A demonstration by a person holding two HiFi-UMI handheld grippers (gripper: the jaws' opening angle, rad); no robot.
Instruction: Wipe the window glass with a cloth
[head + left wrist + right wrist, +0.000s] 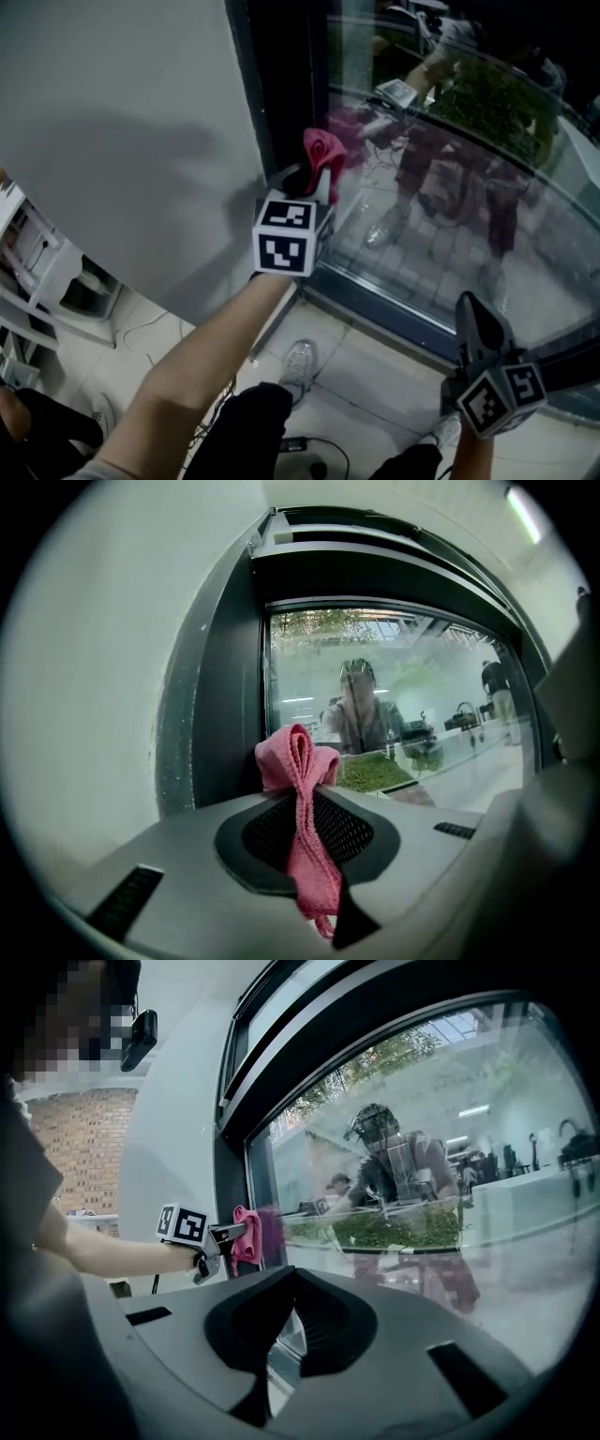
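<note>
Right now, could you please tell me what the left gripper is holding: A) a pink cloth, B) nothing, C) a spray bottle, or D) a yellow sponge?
A: the left gripper has its jaws shut on a bunched pink cloth, close to the window glass.

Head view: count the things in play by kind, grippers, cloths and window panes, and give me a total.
Grippers: 2, the left gripper and the right gripper
Cloths: 1, the pink cloth, held in the left gripper
Window panes: 1, the window glass
Total: 4
</note>
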